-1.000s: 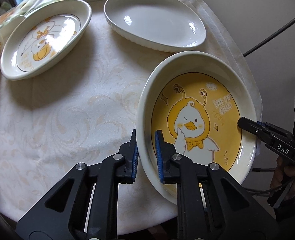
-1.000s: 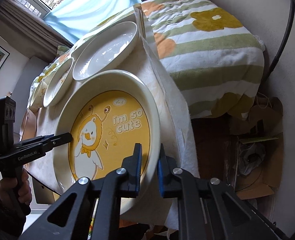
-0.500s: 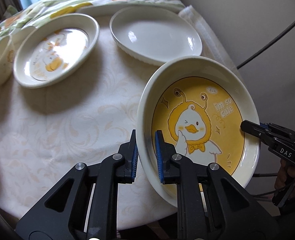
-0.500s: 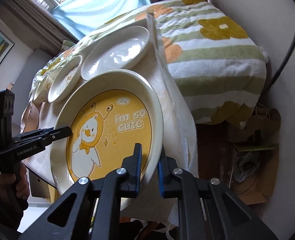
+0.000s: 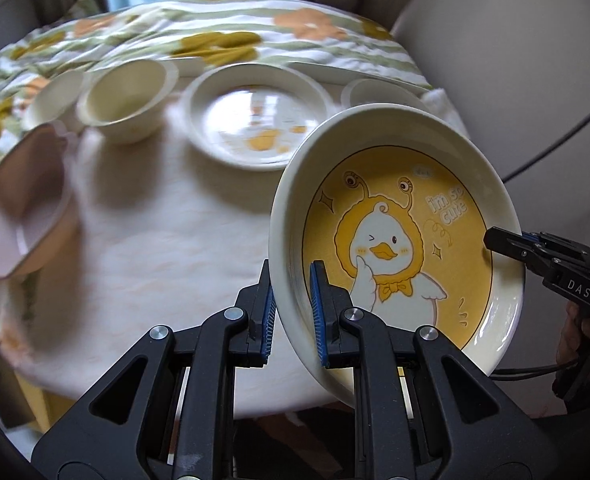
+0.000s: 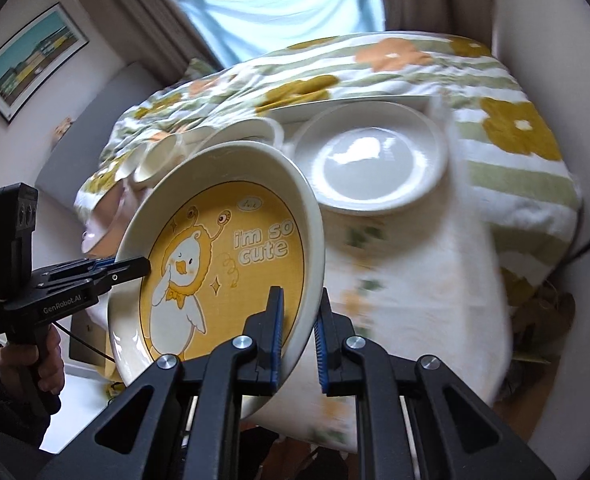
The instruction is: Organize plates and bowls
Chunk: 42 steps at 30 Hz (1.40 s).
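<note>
You see a cream plate (image 5: 395, 240) whose centre is yellow, printed with a white duck in a yellow hood and orange bow tie, beside pale lettering reading "i'm so cute". Your left hand-held gripper (image 5: 291, 312) and right hand-held gripper (image 6: 299, 336) are black with blue pads. The surface (image 5: 167, 248) wears a cream cloth with a faint orange scroll pattern. On it sit a white plate (image 6: 369, 160) with no print, a cream plate with an orange duck motif (image 5: 257, 120), cream bowls (image 5: 125, 96) and a pink dish (image 5: 23, 204). Behind lies a bedspread (image 6: 507, 120) striped green and white with orange and mustard flowers.
</note>
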### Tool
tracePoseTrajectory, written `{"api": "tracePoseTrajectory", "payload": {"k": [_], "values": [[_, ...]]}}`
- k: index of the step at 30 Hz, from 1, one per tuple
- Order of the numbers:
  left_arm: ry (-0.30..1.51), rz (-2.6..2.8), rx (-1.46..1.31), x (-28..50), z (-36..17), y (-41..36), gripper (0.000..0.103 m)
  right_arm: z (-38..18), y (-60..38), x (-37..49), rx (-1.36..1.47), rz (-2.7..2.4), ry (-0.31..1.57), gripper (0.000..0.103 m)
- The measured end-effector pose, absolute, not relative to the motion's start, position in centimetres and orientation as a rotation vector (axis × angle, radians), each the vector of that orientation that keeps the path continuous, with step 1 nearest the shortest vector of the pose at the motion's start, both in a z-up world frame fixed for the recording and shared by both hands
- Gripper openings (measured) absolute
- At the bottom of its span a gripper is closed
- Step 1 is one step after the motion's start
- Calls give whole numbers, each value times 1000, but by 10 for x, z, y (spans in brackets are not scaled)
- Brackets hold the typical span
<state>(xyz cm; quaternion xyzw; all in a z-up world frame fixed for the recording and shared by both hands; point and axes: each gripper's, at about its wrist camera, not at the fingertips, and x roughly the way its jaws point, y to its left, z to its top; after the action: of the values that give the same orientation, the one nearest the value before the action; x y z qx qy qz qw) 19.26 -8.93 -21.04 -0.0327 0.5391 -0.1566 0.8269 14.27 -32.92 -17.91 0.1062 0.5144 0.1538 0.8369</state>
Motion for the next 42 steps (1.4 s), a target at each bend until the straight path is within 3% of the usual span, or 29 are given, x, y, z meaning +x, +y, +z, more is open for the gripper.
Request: {"api": "tracePoseTrajectory", "payload": {"k": [9,19,39,42], "values": [[1220,-267,-143,198,-240,26,13,-220,-221,163,243,408,1165,13],[1264,-272,-159,210,-281,96,13,-259,-154,170,256,397,1225,13],[1228,-299,-114,211,-294,103,13,-272,-141,167,249,358,1211,13],[1233,-299,-107,211,-295,103,17,-272,-136,169,223,349,1222,13]]}}
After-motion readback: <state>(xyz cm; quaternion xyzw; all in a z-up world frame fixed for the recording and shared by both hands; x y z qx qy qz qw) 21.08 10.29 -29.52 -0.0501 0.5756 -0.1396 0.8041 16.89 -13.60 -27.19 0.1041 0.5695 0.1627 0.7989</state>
